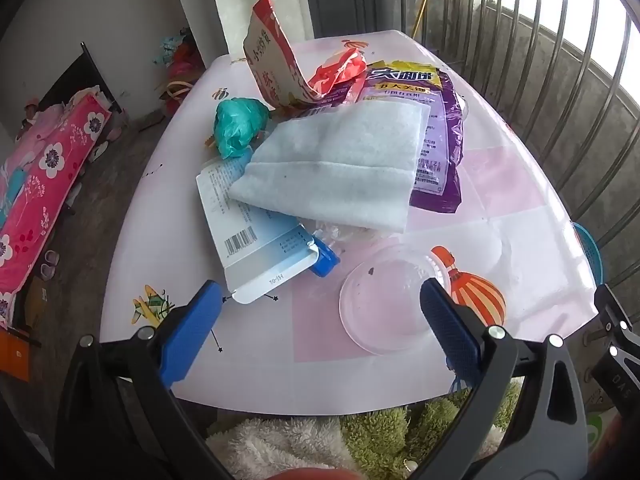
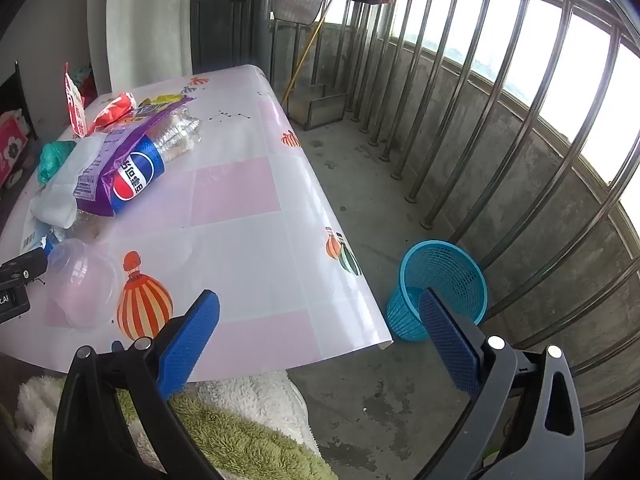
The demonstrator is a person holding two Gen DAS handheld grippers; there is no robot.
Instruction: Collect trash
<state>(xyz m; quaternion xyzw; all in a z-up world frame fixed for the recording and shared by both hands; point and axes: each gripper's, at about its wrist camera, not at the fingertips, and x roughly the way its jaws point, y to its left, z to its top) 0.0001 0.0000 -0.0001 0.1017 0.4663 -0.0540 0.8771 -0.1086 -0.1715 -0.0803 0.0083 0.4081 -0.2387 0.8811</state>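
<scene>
Plainly, the trash lay heaped on the far left half of the table [image 2: 248,248], nothing yet in the bin [image 2: 442,292], which stood on the concrete floor just beside the table's right edge. Going from the largest piece down: the white cloth [image 1: 340,176] draped over the pile looked soft and limp, best pinched at a free corner; the purple wrapper [image 1: 436,148] and the red-and-white bag [image 1: 272,68] seemed light, crinkly and slick, so a fold or edge would give the surest hold; the bottle [image 2: 148,168], crushed and half under the purple wrapper, would likely flex but hold if taken across its body; the blue-and-white card [image 1: 248,236] looked stiff and flat, hard to lift except by its raised near end; the clear cup [image 1: 384,300], lying on its side nearest the left gripper [image 1: 320,300], seemed thin and springy, easy to crack or squirt out, and its rim looked the best place to take it; the teal bag [image 1: 238,126] was a soft wad that would squash in any grip. Both claws stood fully wide with nothing in them, the right gripper [image 2: 320,312] over the table's near corner. The tabletop was a glossy sheet printed with balloons, probably slippery. Around it were a barred balcony railing and grey walls.
</scene>
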